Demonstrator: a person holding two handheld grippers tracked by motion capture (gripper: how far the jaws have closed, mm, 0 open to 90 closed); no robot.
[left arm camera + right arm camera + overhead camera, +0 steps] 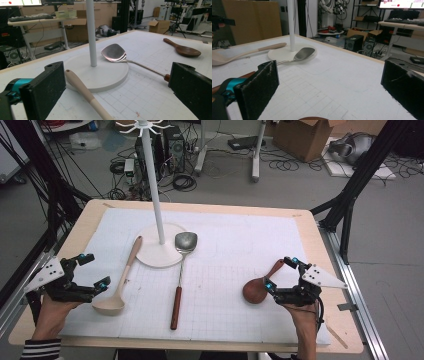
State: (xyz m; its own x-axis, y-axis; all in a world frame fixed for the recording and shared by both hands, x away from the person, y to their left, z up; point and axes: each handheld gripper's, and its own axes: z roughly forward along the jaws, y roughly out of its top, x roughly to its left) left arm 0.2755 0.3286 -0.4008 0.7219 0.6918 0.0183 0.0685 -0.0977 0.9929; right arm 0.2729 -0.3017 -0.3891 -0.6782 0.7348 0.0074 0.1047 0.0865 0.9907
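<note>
Counter (320,270) with white gridded mat (235,285), seen from the high view.

Left gripper (86,272) at the near left edge, held in a hand (50,312) with a striped cuff. Jaws released, spread wide, nothing between them. Just beside its fingertips: bowl of a cream ladle (122,280), lying flat on the mat, handle running away toward the stand, handle end resting on the rim of the stand's base. No contact visible between gripper and ladle. In the left gripper view, ladle handle (85,93) passing between the two jaws but lower, on the mat, untouched.

Right gripper (280,272) at the near right, jaws released and wide apart, gripping nothing. Dark wooden spoon (260,287) lying on the mat directly beside it, bowl toward the person, handle pointing away toward the upper jaw. Touching or apart: cannot tell.

White hanging stand (152,185), upright on a round base (150,256), hooks at the top bare.

Metal spatula (181,270) flat on the mat between the two spoons, blade against the base rim, reddish handle toward the person.

Containers: ladle bowl and wooden spoon bowl, both holding nothing visible.
</note>
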